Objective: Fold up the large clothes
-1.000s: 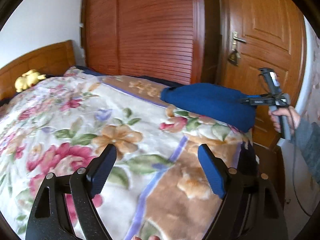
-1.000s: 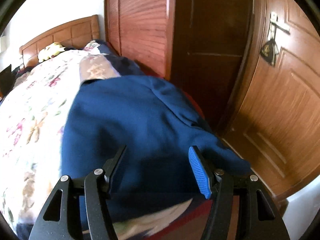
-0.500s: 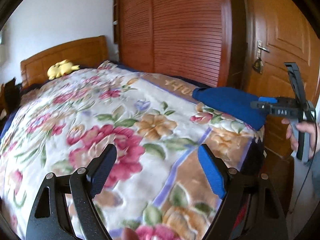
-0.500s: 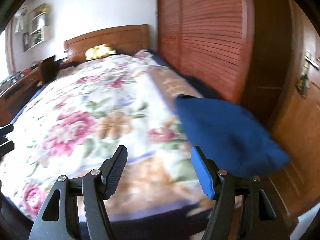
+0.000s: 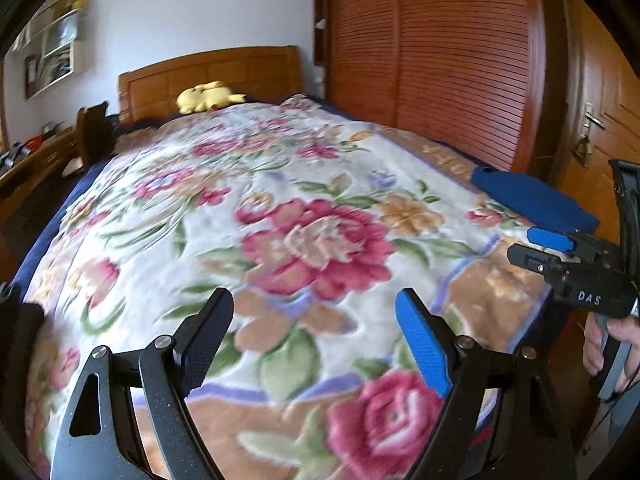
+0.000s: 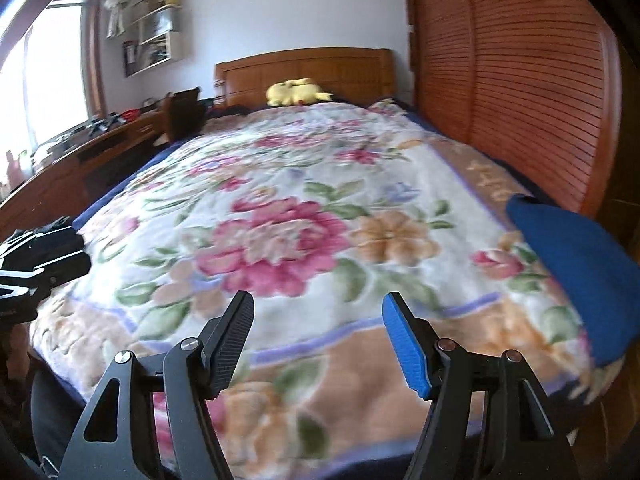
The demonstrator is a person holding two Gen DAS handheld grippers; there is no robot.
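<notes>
Nearest, the black left gripper [image 5: 314, 336] and right gripper [image 6: 318, 338] hang with jaws apart, nothing between them, over the floral fleece blanket [image 5: 280, 216]; farther right, apparently folded, the dark blue garment [image 6: 580, 264] lies at its corner

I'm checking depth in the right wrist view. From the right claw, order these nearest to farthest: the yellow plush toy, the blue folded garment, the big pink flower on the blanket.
1. Big pink flower: just ahead of the right claw, mid-blanket.
2. Blue folded garment: off to the right, at the bed's edge; close to the flower in range, so this order is loose.
3. Yellow plush toy: far end, by the headboard.
</notes>
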